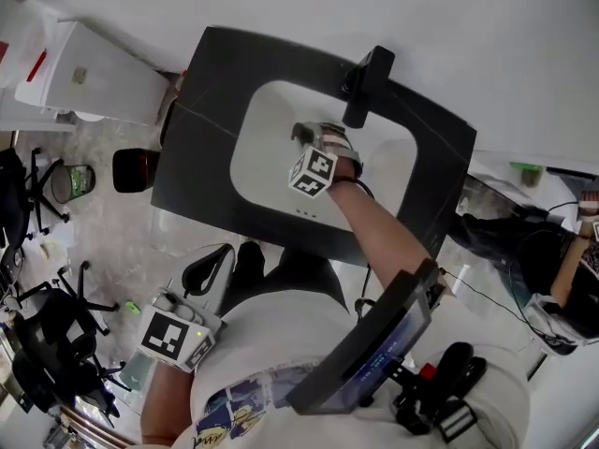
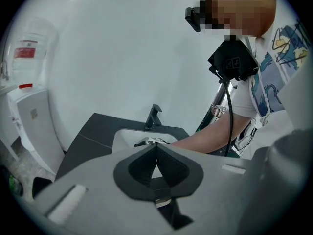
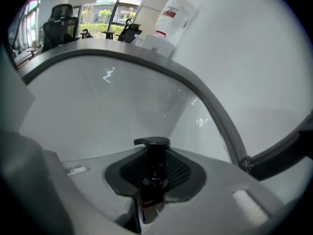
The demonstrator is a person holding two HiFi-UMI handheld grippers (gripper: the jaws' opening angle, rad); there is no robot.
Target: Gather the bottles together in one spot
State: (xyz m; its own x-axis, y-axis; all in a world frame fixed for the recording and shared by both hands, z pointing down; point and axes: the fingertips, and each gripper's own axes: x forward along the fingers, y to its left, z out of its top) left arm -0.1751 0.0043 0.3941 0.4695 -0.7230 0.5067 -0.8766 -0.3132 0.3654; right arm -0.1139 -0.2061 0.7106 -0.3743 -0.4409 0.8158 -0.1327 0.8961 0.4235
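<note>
While over the sink, pump bottle between jaws of right gripper

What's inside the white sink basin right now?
The right hand-held gripper, shut on a dark pump-top bottle. Elsewhere the white sink basin shows bare; the gripper and forearm hide the part beneath them.
</note>
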